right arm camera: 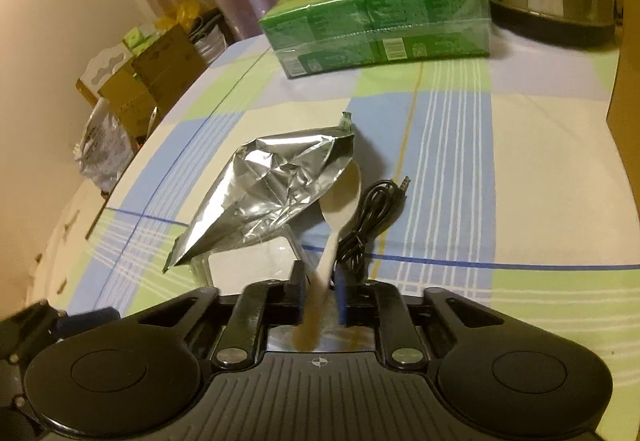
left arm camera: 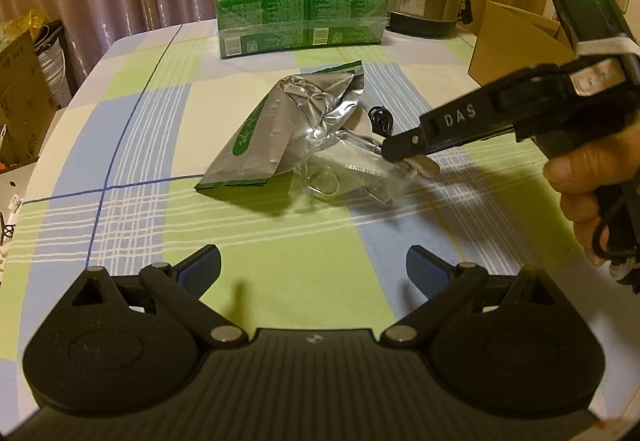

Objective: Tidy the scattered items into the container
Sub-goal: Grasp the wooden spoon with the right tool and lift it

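Gripping the white spoon (right arm camera: 339, 201) handle, right tool (right arm camera: 320, 283) clamped beside foil pouch (right arm camera: 276, 189).

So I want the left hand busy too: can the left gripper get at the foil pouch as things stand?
Probably yes: the left gripper is open, with bare tablecloth between it and the foil pouch.
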A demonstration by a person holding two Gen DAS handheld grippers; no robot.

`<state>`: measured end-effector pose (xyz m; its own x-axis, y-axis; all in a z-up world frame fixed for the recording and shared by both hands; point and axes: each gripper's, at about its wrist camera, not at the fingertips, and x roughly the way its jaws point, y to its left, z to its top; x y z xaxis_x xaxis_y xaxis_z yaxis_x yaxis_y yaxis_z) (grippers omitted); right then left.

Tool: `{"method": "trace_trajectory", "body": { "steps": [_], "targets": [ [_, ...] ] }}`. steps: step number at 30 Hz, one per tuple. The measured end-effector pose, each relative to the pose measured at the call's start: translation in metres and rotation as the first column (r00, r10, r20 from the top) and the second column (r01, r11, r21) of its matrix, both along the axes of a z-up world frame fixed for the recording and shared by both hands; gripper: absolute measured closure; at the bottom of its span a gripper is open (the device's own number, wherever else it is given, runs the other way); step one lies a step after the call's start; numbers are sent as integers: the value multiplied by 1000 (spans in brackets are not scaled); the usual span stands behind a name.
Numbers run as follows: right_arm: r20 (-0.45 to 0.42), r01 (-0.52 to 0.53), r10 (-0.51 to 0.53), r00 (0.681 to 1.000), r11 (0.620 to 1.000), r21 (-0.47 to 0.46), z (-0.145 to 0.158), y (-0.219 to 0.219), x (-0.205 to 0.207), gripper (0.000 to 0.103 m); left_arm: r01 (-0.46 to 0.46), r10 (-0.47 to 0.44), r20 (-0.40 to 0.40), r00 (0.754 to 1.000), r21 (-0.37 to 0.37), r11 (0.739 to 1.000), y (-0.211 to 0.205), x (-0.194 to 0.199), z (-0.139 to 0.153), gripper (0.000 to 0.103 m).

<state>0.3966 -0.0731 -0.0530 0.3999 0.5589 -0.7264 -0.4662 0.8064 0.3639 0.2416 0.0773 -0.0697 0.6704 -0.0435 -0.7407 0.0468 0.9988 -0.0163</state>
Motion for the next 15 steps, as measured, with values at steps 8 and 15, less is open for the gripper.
{"method": "trace_trajectory", "body": {
  "steps": [8,15],
  "targets": [
    [0,-60,60,998,998,-27,5,-4,-13,94,6,-6,12,1000,0,1000,-1,-1,2,6],
    [-16,-147,147,989,988,-40,4,-9,-47,95,34,-34,18,999,11,999,-4,-10,7,6]
  ]
}}
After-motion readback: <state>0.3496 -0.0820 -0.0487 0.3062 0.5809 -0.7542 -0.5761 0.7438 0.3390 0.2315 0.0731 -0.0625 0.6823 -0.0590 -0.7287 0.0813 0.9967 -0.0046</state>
